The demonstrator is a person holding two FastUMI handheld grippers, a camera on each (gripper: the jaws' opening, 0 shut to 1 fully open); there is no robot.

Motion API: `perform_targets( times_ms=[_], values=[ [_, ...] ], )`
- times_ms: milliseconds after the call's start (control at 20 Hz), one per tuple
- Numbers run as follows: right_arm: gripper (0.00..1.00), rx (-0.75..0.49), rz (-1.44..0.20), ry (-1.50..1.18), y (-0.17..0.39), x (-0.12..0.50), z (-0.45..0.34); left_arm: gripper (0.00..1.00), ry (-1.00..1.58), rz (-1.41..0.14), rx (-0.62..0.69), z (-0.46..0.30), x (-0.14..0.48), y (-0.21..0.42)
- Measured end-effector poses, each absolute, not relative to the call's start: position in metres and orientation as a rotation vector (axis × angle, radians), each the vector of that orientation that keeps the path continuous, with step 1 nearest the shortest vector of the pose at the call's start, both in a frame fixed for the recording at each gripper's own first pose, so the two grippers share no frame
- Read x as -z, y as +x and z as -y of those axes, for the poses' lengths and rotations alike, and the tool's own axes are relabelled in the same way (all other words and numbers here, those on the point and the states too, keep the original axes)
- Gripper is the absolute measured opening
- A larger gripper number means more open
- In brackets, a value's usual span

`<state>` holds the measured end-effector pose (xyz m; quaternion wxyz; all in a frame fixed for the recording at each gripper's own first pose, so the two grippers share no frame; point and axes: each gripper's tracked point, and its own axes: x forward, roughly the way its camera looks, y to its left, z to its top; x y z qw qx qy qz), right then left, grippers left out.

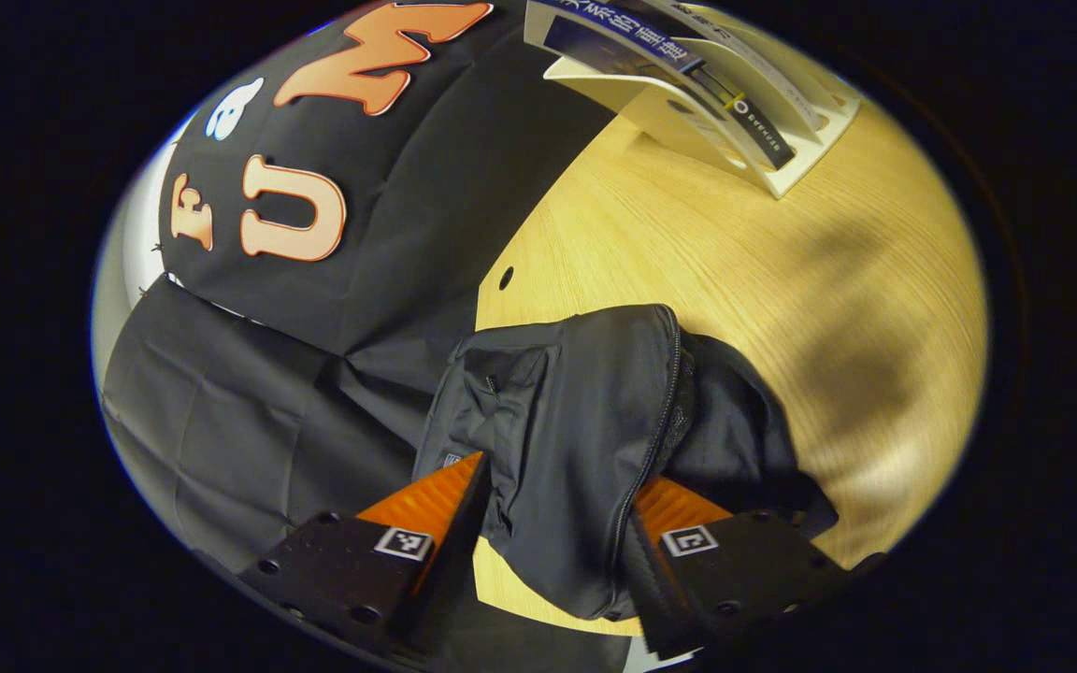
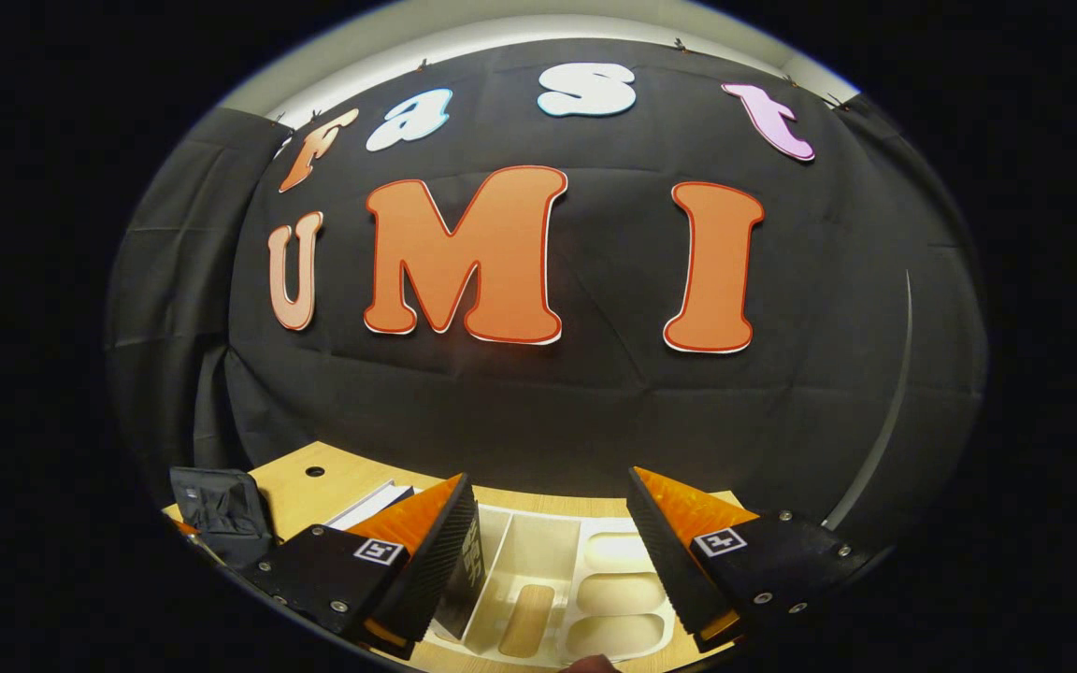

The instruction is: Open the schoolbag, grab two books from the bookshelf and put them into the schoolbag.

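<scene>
Schoolbag (image 1: 576, 439) lies on the worktop (image 1: 744, 280), bunched between the left gripper (image 1: 552, 505) jaws, which seem to pinch its fabric. Right gripper (image 2: 548, 523) jaws wide, empty, over the bookshelf (image 2: 595, 570). Judged: bag being held open; next, close on a book (image 2: 468, 570).

In the left gripper view the bag's (image 1: 576, 439) near end dips behind the left hand-held gripper (image 1: 552, 509); whether its fingers (image 1: 426, 500) press the cloth cannot be told; the far shelf (image 1: 744, 121) is cut by the top edge, its books (image 1: 632, 42) part shown. In the right gripper view the right hand-held gripper's (image 2: 548, 533) fingers (image 2: 426, 523) cover part of the shelf (image 2: 548, 570); the bag (image 2: 221, 509), far left, is cut off.
</scene>
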<state>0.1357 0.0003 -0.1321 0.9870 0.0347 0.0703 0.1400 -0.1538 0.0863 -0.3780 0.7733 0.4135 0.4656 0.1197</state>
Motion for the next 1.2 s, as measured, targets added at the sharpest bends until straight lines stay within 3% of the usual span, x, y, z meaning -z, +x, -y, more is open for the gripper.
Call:
perform_targets(
  times_ms=[100,150,200,300,350,400,700,1200],
  values=[
    [0.96,-0.282,-0.141,0.069,0.135,0.132,0.004,0.64,0.891,-1.014,-0.251,-0.090,0.374,-0.149],
    [0.96,-0.279,-0.139,0.070,0.135,0.132,0.005,0.44,0.883,-1.021,-0.234,-0.092,0.373,-0.147],
    [0.96,-0.276,-0.136,0.074,0.134,0.130,0.008,0.42,0.875,-1.032,-0.219,-0.094,0.371,-0.146],
    [0.96,-0.268,-0.129,0.082,0.134,0.127,0.013,0.24,0.868,-1.053,-0.179,-0.094,0.365,-0.145],
    [0.96,-0.265,-0.132,0.083,0.133,0.127,0.015,0.27,0.858,-1.059,-0.157,-0.094,0.361,-0.143],
    [0.96,-0.261,-0.135,0.083,0.132,0.126,0.017,0.10,0.836,-1.075,-0.135,-0.094,0.359,-0.144],
    [0.96,-0.213,-0.182,0.044,0.119,0.130,0.020,0.08,0.706,-1.117,0.014,-0.097,0.336,-0.134],
    [0.96,-0.059,-0.248,0.028,0.060,0.093,-0.037,0.08,0.517,-0.967,0.317,-0.119,0.297,-0.104]
  ],
)
